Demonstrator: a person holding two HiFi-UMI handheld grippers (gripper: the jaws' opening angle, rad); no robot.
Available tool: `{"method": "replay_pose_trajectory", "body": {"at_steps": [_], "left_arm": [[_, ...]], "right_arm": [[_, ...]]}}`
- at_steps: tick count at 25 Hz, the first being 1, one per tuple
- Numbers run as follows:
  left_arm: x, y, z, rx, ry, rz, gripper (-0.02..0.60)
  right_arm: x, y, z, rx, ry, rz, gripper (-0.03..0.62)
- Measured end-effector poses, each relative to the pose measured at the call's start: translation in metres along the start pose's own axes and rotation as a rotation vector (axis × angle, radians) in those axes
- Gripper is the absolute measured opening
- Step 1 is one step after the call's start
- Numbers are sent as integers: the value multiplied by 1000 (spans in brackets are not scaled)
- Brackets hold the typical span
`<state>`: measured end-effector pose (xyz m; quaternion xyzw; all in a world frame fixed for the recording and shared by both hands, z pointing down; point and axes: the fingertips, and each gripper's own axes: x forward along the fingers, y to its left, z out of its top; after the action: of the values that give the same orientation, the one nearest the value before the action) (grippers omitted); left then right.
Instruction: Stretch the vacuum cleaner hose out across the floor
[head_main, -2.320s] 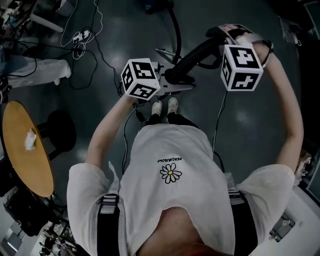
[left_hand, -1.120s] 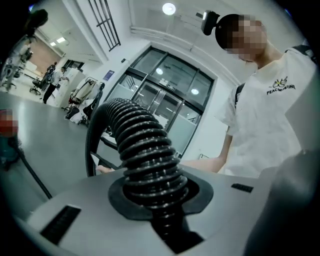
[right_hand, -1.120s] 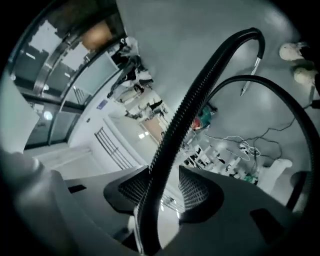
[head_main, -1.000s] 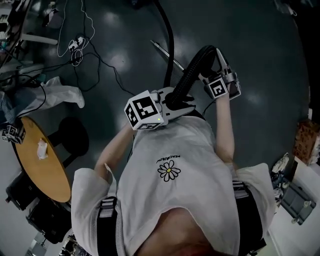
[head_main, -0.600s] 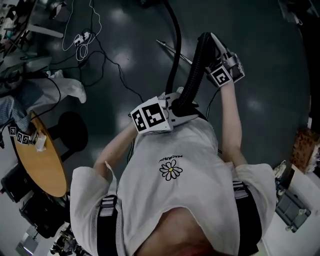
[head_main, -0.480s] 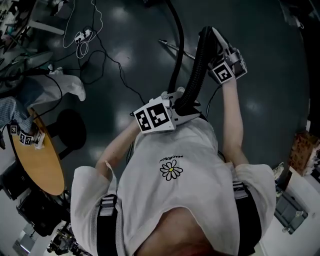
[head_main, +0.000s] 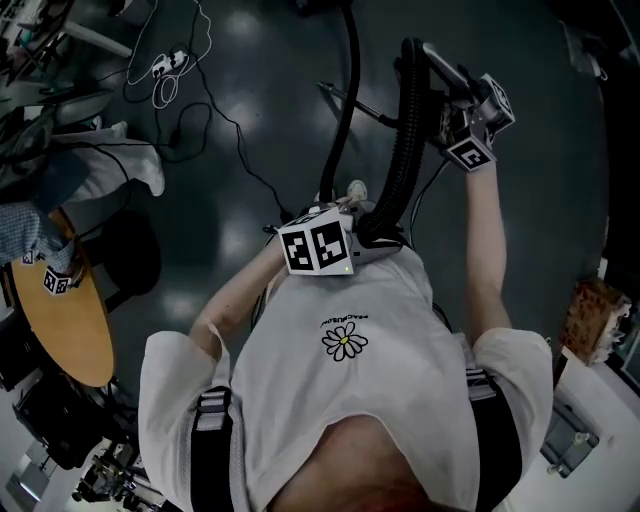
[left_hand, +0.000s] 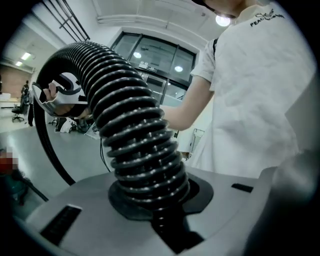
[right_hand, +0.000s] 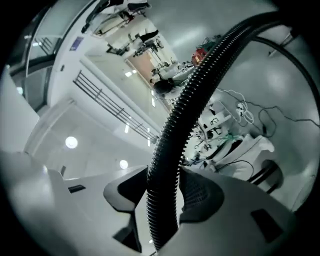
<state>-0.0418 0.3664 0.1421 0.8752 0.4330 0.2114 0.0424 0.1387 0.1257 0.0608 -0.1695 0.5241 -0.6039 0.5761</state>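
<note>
L gripper (head_main: 368, 232) pinches hose (head_main: 405, 150) close to me; R gripper (head_main: 455, 100) clamps same hose further out, arm extended. Hose runs near-straight btwn, remainder arcs toward floor (head_main: 540, 230). Risk: ribbed wall slips thru R jaws if I pull hard.

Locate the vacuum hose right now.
Head view, centre: the ribbed hose runs from the left gripper by the person's chest up to the right gripper farther out; both clamp it.
</note>
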Motion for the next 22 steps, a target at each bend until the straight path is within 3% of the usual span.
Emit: {"method": "replay_pose_trajectory", "body": {"at_steps": [4,6,8,11,14,16,19,22], "left_arm": [[-2,-22,-13,68,64,-50,84],[0,-31,-16,73,70,-72,84],[-4,-29,-20,34,36,-75,84],[-24,-16,-23,-94,-112,-68,84],[-39,-16,-28,-164,-193,-37,84],[-38,-26,-31,-161,-201,21,88],[-36,-37,-36,-113,-180,195,92],[-64,-45,-29,-63,-265,447,92]], "right_arm": [[12,-49,-18,98,33,-209,181],[13,-78,-23,159,-8,-300,181],[13,-89,-18,160,-93,-328,181],[16,-56,-12,25,-161,-174,181],[17,-8,-45,-140,-33,54,181],[5,10,-72,-177,42,179,181],[-35,28,-97,-219,74,313,181],[-74,39,-124,-300,122,344,181]]}}
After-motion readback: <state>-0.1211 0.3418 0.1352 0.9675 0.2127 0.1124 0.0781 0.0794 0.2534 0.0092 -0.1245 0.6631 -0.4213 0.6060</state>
